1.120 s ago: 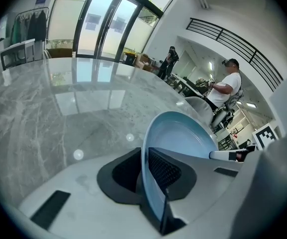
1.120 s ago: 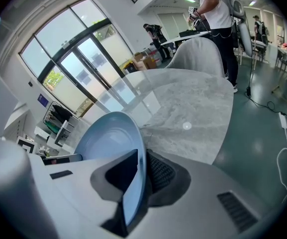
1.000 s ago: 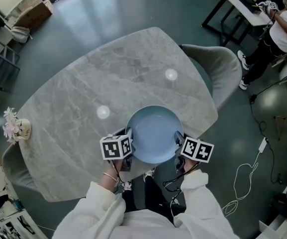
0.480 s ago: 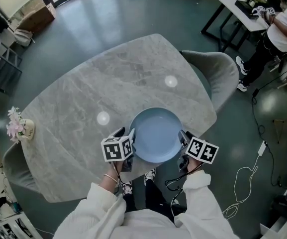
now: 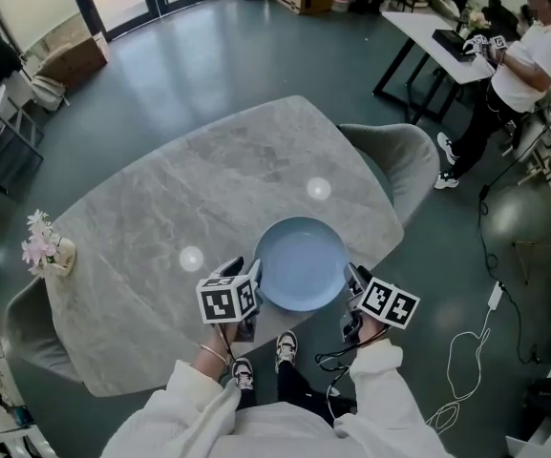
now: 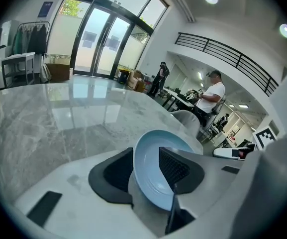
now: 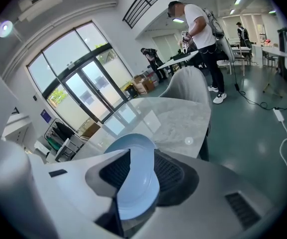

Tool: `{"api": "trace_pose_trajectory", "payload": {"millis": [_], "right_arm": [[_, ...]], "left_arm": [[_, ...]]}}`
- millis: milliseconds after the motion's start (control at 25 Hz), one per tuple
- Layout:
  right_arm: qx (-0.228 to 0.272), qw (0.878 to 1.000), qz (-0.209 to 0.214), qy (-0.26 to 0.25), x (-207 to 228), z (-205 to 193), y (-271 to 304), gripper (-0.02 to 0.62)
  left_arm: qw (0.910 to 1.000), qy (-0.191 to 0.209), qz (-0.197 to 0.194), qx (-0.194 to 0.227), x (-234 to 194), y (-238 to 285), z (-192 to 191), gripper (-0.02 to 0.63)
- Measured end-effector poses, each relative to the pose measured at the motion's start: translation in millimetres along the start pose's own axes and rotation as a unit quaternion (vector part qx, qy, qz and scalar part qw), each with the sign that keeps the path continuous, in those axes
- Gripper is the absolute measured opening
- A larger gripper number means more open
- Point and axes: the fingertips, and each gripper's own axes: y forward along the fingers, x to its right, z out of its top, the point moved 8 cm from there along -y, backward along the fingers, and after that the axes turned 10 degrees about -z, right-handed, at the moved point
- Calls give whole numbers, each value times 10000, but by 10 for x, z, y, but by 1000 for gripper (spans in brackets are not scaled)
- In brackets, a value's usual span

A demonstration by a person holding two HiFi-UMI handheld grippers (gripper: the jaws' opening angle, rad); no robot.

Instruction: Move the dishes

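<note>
Grey marble table (image 5: 160, 218) beneath blue plate (image 5: 301, 263), teal floor (image 5: 218, 55) around

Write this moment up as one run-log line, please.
left gripper: shut on blue plate rim | right gripper: shut on opposite rim | plate: over marble table near edge
</note>
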Motion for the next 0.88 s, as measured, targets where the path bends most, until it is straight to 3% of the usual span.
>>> {"api": "trace_pose_trajectory", "payload": {"millis": [360, 640, 880], "right_arm": [[331, 9994, 22, -52, -216, -328, -614, 114], [431, 9989, 113, -115, -421, -810, -1054, 97], [504, 9986, 151, -48, -589, -1155, -1319, 79]], "left_arm": [[9983, 323, -480, 106, 211, -564, -55, 132], [9959, 630, -650, -4, 280, -1049, -313, 64], [9952, 624, -749, -21, 217, -1511, -550, 28]]}}
